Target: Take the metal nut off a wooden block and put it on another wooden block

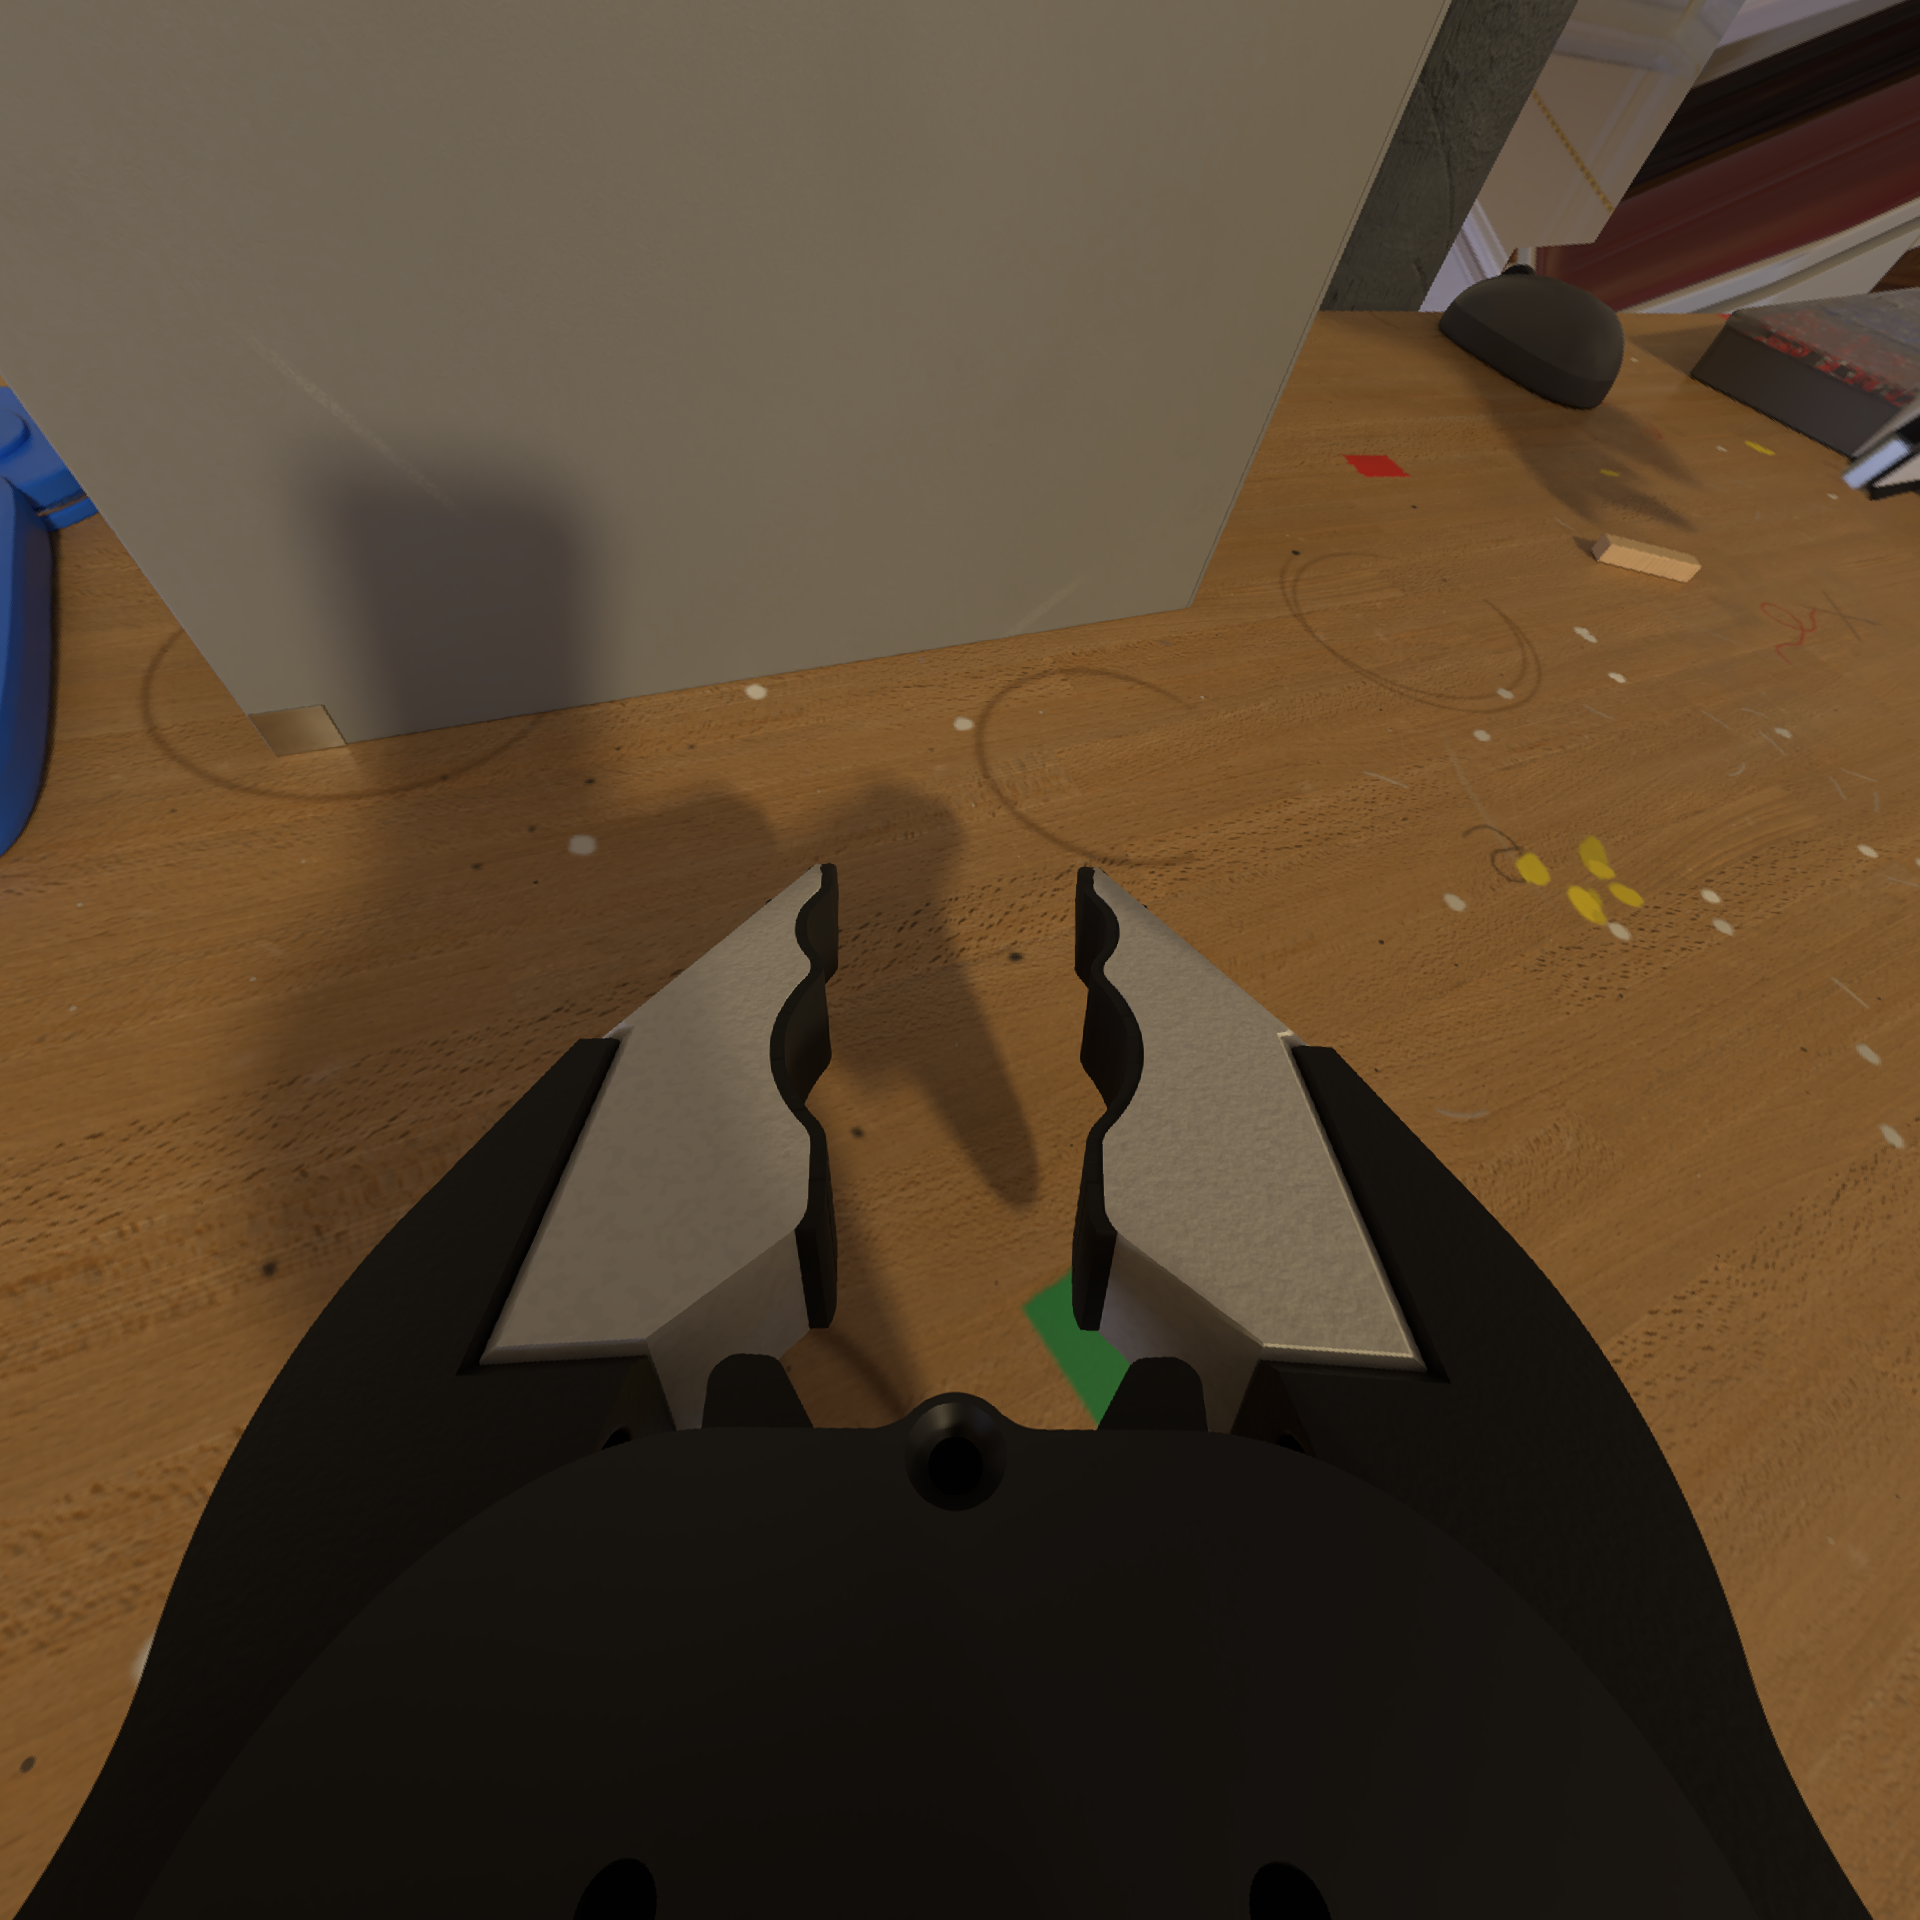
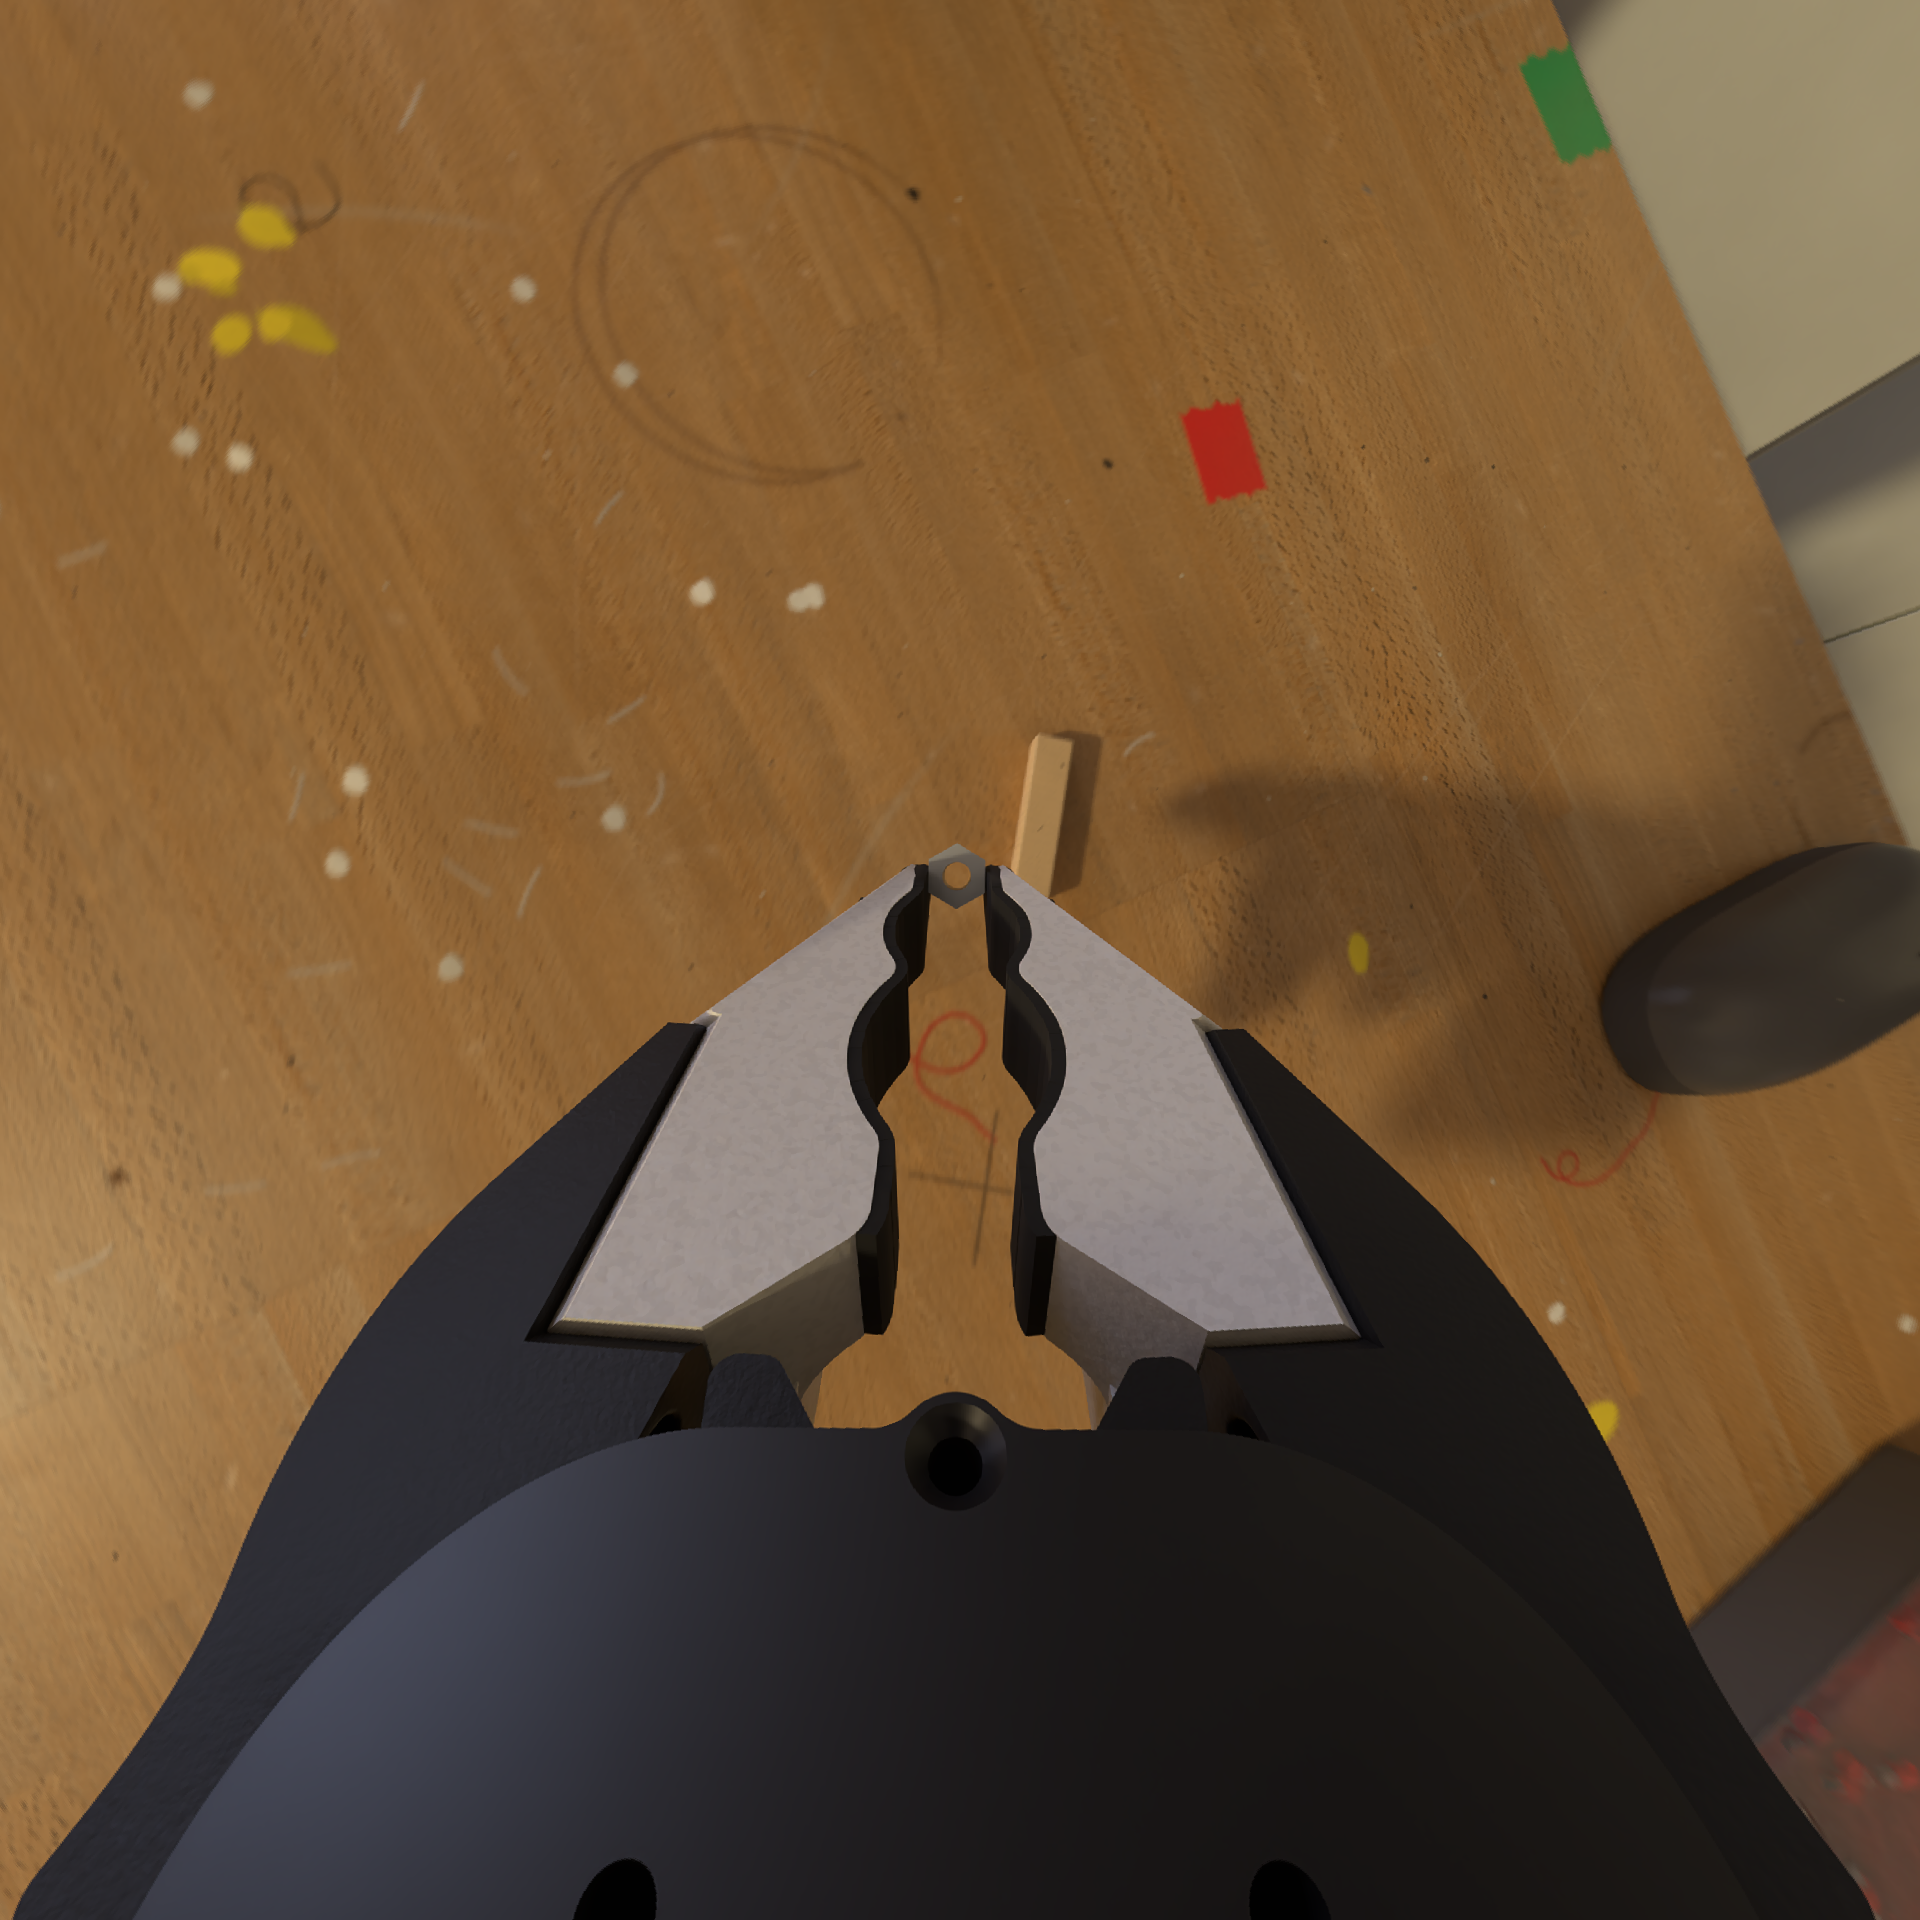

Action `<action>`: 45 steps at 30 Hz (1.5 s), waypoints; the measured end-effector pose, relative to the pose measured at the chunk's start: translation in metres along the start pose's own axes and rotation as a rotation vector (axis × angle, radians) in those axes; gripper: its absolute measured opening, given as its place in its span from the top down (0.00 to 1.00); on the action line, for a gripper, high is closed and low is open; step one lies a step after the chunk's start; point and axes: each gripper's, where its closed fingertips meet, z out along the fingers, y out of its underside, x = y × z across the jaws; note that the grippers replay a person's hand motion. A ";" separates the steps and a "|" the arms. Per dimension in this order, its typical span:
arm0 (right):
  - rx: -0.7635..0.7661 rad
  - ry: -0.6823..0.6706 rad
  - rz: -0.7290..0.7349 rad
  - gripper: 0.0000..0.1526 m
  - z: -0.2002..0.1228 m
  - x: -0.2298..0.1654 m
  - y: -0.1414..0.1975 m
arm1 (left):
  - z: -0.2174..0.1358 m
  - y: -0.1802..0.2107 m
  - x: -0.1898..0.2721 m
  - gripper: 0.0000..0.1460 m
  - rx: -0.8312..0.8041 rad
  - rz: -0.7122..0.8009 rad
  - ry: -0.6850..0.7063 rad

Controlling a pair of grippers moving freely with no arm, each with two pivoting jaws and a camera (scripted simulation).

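- Here, the right gripper [image 2: 954, 881] pinches a small metal nut [image 2: 955, 875] right at its two tips.
- The nut is grey, has six sides and a round hole in the middle.
- It is up in the air above the wooden table [image 2: 416, 644], not resting on any block.
- Just past the nut lies a thin wooden block [image 2: 1051, 805], flat on the table. The nut looks close to its near end, a bit to the left.
- In the left view, the same kind of wooden block [image 1: 1647, 556] shows far off to the right, small and pale.
- The left gripper [image 1: 956, 883] has its jaws wide apart, and nothing is between them. It hangs over bare table.
- In front of the left gripper stands a big grey box [image 1: 675, 343]. A small pale wooden piece [image 1: 301, 729] peeks out at its bottom left corner.
- A green bit of tape [image 1: 1070, 1340] sits on the table under the left gripper.
- A red bit of tape [image 2: 1224, 452] is stuck on the table, well past the block.
- There are yellow paint spots [image 2: 260, 281] and small white dots on the table.
- A dark rounded thing [image 2: 1766, 977] sits on the table to the right of the right gripper.
- A blue thing [image 1: 21, 644] shows at the left edge of the left view.
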 end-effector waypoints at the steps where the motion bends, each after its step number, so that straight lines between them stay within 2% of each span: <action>1: 0.001 0.012 -0.028 0.93 -0.005 -0.005 0.004 | 0.000 0.000 0.000 0.69 0.000 0.001 -0.001; 5: -0.015 0.019 -0.089 0.93 -0.027 -0.030 0.022 | 0.000 0.000 0.000 0.69 -0.001 0.003 -0.003; 10: -0.103 -0.018 -0.057 0.93 -0.048 -0.057 0.061 | 0.000 0.000 0.000 0.69 -0.003 0.007 -0.007; 13: -0.144 -0.031 -0.030 0.93 -0.048 -0.066 0.082 | 0.000 0.000 0.000 0.69 -0.002 0.008 -0.008; 17: -0.160 -0.059 -0.019 0.93 -0.040 -0.076 0.091 | 0.000 0.000 0.000 0.69 -0.001 0.008 -0.010; 24: -0.214 -0.083 -0.021 0.93 -0.034 -0.083 0.102 | 0.000 0.000 0.000 0.69 0.000 0.011 -0.014; 27: -0.223 -0.090 -0.019 0.80 -0.032 -0.085 0.105 | 0.000 0.000 0.000 0.69 -0.001 0.011 -0.015; 33: -0.169 -0.073 0.025 0.78 -0.050 -0.085 0.105 | 0.000 0.000 0.000 0.69 0.001 0.010 -0.013; 41: -0.151 0.101 0.184 0.79 -0.072 -0.067 0.152 | 0.000 0.000 0.000 0.69 0.002 0.008 -0.011; 45: -0.089 0.135 0.255 0.79 -0.074 -0.055 0.159 | 0.000 0.000 0.000 0.69 0.003 0.008 -0.013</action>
